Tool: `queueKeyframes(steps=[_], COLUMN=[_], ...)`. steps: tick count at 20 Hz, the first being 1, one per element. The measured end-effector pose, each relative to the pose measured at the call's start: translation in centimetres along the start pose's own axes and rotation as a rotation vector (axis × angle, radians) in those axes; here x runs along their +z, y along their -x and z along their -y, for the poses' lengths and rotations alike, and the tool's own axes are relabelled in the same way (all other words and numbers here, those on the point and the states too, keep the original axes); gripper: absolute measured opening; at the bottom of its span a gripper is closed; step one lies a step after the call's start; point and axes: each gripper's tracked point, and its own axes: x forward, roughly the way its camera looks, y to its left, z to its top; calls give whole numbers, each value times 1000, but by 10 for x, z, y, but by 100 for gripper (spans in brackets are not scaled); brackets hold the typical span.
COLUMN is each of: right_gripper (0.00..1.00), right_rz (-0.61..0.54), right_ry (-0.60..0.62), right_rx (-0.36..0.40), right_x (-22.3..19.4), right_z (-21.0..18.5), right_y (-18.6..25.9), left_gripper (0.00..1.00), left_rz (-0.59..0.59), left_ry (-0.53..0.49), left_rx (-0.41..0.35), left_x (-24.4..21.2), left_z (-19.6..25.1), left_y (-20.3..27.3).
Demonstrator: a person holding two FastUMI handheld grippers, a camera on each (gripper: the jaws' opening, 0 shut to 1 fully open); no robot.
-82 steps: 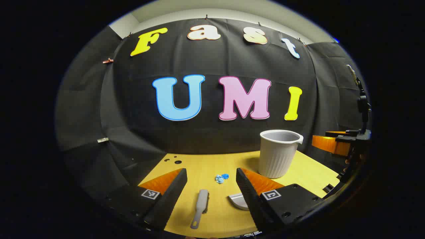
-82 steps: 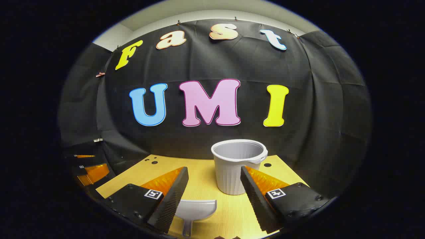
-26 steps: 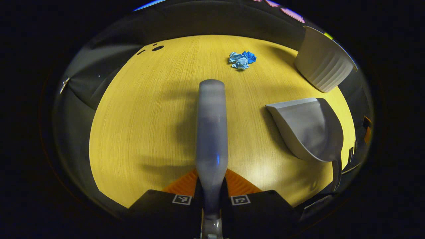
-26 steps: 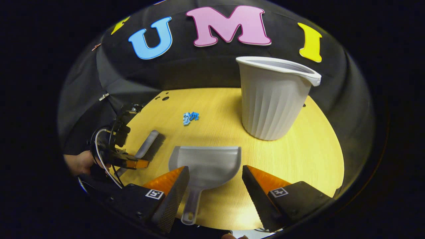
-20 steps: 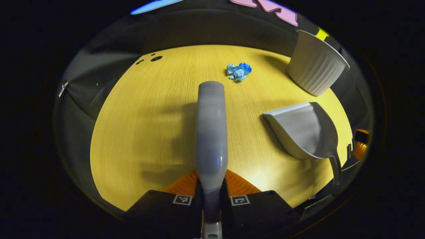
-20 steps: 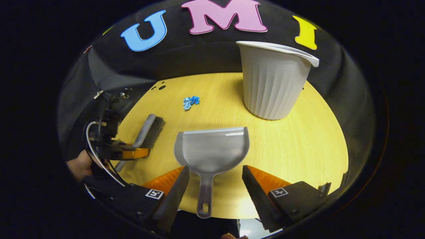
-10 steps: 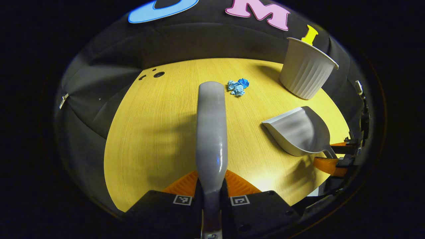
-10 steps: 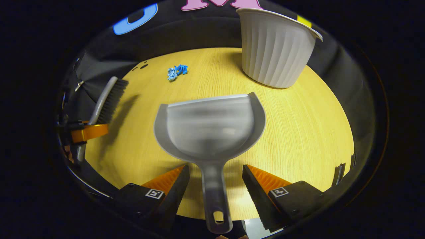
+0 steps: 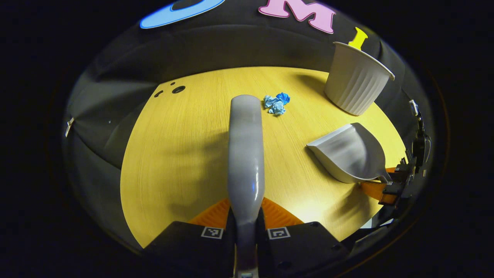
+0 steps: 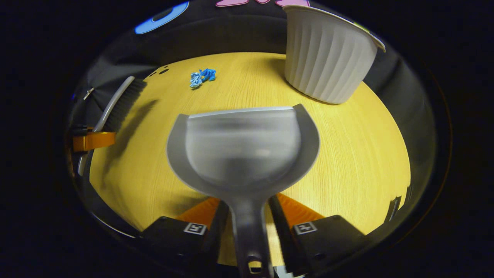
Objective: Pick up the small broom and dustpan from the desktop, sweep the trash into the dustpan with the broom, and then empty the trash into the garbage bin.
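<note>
My left gripper [image 9: 246,205] is shut on the handle of the small grey broom [image 9: 246,146], which juts forward above the yellow desktop [image 9: 173,154]. Its dark bristles [image 10: 125,105] show in the right gripper view, held off the table. Blue crumpled trash [image 9: 276,103] lies just past the broom's tip. My right gripper [image 10: 247,206] is shut on the handle of the grey dustpan [image 10: 243,146], whose mouth faces away from me. In the left gripper view the dustpan [image 9: 349,152] sits at the right, with the right gripper's orange finger [image 9: 376,189] at its handle.
A white ribbed garbage bin [image 9: 357,79] stands upright at the far right of the desktop, beyond the dustpan; the bin [image 10: 328,58] is close ahead in the right gripper view. Small holes [image 9: 173,90] mark the far left corner. Black cloth walls surround the table.
My right gripper's fingers have closed from wide open onto the dustpan's handle. The left gripper, holding the broom throughout, has lifted it off the table.
</note>
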Motion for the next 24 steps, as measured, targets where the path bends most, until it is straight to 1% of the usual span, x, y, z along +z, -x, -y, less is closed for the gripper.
queueKeyframes(steps=[1, 2, 3, 5, 7, 10, 11, 12, 13, 14, 18, 21, 24], right_gripper=[45, 36, 41, 41, 40, 40, 40, 40, 40, 39, 40, 40, 40], right_rz=[-3, -9, -5, -22, -12, 3, 4, 9, 17, 24, 40, 42, 44], right_ry=[0, 1, 6, 10, -21, 31, 49, 70, 89, 107, 141, 143, 128], right_rx=[3, 7, 16, 41, 51, 32, 30, 29, 25, 25, 32, 39, 55], right_x=[0, 0, 1, 1, 9, 16, 17, 17, 18, 18, 20, 23, 27], right_z=[-2, -2, -2, 0, 3, 21, 24, 27, 31, 33, 40, 44, 45], right_y=[-1, -2, -2, 0, 6, 20, 25, 29, 33, 38, 45, 43, 42], left_gripper=[28, 27, 27, 27, 27, 27, 28, 27, 27, 27, 27, 28, 27], left_rz=[-4, -7, -11, -23, -34, -39, -31, -19, -17, -30, -73, -102, -141], left_ry=[-12, -24, -35, -67, -133, -172, -193, -226, -268, -300, -349, -442, -541], left_rx=[-6, -13, -19, -28, -14, -32, -11, 27, 49, 54, 21, 3, 3], left_x=[5, 9, 14, 25, 38, 62, 74, 86, 96, 102, 128, 143, 150], left_z=[1, 1, 0, -1, -8, -6, -10, -18, -23, -23, -17, -14, -12], left_y=[-4, -8, -13, -25, -38, -55, -59, -65, -70, -78, -108, -124, -132])
